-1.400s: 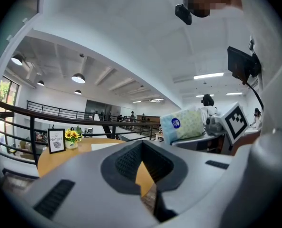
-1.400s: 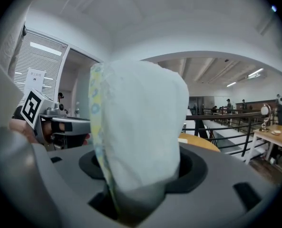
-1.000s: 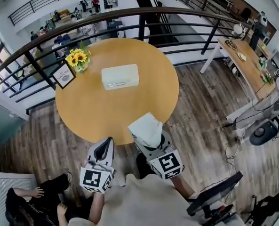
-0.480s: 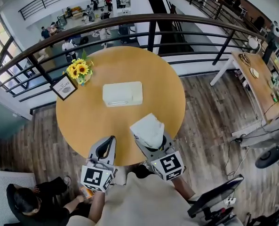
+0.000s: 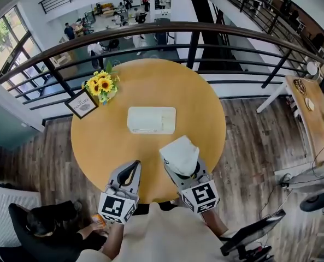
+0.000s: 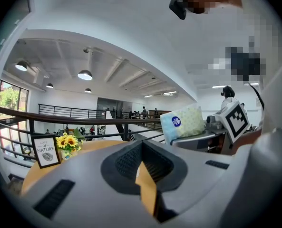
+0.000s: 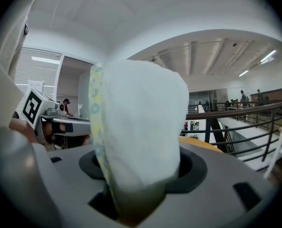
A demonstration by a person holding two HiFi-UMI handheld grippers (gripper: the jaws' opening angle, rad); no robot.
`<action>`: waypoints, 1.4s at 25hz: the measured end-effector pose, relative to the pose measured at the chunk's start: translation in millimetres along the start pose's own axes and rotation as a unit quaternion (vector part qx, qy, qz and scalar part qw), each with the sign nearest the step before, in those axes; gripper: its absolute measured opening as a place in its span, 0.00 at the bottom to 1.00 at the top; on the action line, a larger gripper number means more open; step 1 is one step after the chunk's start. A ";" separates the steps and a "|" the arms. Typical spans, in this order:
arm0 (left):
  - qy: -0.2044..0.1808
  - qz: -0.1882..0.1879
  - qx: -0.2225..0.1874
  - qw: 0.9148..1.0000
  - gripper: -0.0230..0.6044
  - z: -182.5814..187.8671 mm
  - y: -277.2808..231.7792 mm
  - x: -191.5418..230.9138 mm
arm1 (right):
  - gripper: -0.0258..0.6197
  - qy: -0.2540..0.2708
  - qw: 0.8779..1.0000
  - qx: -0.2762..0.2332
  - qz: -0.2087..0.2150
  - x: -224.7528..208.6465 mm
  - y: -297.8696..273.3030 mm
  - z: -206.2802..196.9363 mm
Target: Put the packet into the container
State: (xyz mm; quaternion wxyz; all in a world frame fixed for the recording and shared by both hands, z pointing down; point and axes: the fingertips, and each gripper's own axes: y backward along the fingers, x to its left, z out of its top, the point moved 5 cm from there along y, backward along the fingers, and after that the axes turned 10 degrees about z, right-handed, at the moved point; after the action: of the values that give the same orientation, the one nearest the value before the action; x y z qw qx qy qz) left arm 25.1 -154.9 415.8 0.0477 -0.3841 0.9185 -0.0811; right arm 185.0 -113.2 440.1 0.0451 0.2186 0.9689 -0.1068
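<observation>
Beside a black railing (image 5: 151,26), round table (image 5: 197,100) bears white container (image 5: 151,119).

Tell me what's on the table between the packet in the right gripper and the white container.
Nothing. In the head view, only bare wooden table lies between the packet, held by the right gripper, and the container.

Seen on my remote feed: a framed card (image 6: 45,151) just left of the sunflowers (image 6: 67,142) on the desk (image 6: 95,146) reads "LOVE OF NATURE" above a leaf. The packet (image 6: 182,123) bears a round blue logo I cannot read.
</observation>
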 end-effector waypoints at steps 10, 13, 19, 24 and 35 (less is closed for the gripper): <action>0.009 -0.013 0.006 1.000 0.04 3.3 -24.0 56.6 | 0.50 -0.008 1.000 0.024 -0.018 3.2 -48.9 10.2; 0.011 -0.024 0.002 1.000 0.04 2.8 -25.9 66.9 | 0.50 -0.010 0.999 0.029 -0.032 6.5 -54.4 8.6; 0.006 -0.029 0.001 1.000 0.04 -4.7 -33.0 90.3 | 0.50 -0.009 0.998 0.033 -0.052 7.6 -69.8 7.7; 0.018 -0.009 0.019 1.000 0.04 -6.7 -42.6 97.6 | 0.50 -0.013 0.998 0.041 -0.041 -6.2 -77.7 10.7; 0.035 0.016 0.051 0.998 0.04 -26.5 -67.5 102.3 | 0.50 -0.025 0.997 0.071 -0.004 -48.1 -116.2 -5.5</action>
State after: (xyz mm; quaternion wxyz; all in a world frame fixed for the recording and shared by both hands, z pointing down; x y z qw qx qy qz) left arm -3.5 -271.6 451.8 0.0367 -0.3631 0.9204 -0.1399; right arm 177.7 -234.2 473.6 0.0533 0.2142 0.9584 -0.1809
